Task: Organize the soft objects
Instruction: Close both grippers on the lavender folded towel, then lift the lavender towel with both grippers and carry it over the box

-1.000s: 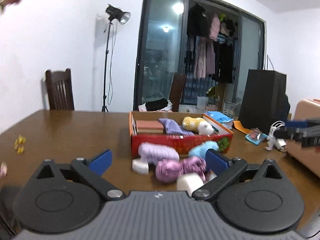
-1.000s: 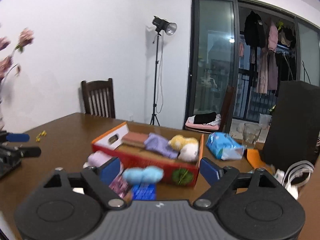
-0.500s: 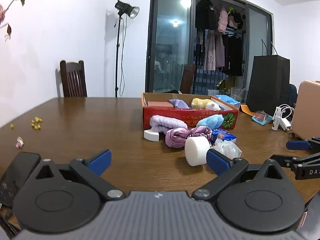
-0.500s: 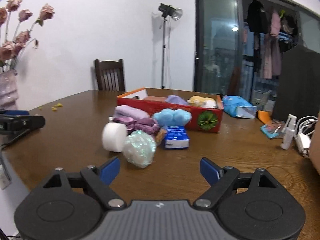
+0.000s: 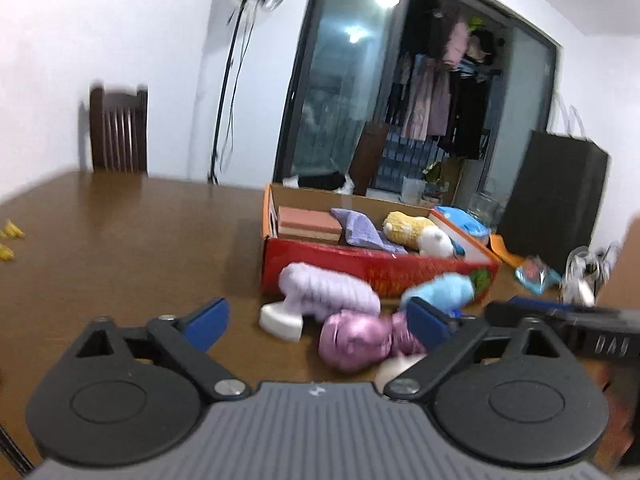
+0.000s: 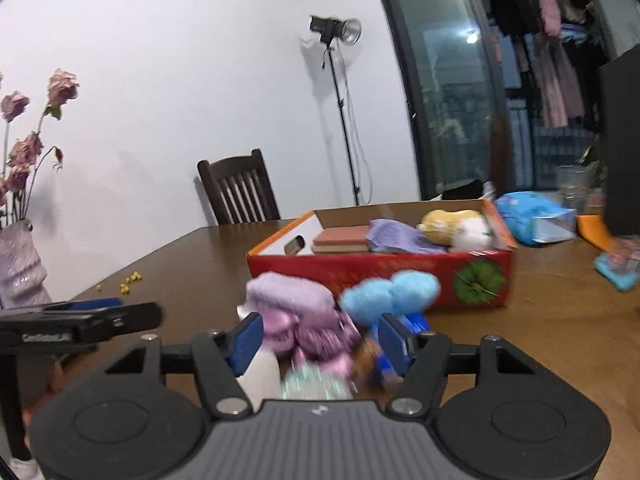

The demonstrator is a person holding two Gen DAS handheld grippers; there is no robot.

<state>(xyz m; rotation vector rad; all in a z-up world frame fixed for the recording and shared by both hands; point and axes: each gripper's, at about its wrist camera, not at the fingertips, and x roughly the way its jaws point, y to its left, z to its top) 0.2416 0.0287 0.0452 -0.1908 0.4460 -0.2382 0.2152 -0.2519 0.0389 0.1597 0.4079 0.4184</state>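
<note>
Brown wooden desk (image 5: 132, 248) carries everything; on it the red box (image 6: 384, 276), open-topped, holding a pink sponge block (image 5: 310, 222), a lilac cloth (image 6: 394, 236) and a yellow-and-white plush (image 5: 416, 232); in front of the box a loose heap: lavender knit roll (image 5: 328, 288), blue fluffy toy (image 6: 390, 294), shiny pink scrunchie (image 5: 354, 340), white piece (image 5: 280, 320) touching the roll's near end. My left claw (image 5: 318, 318) is released, jaws wide and just closing a little, nothing pressed between them, heap just beyond; my right claw (image 6: 320, 338) has also been narrowing, scrunchie and a blurred glittery item (image 6: 316, 384) lie between its jaws, but pads are not pressing; I read it as released.
</note>
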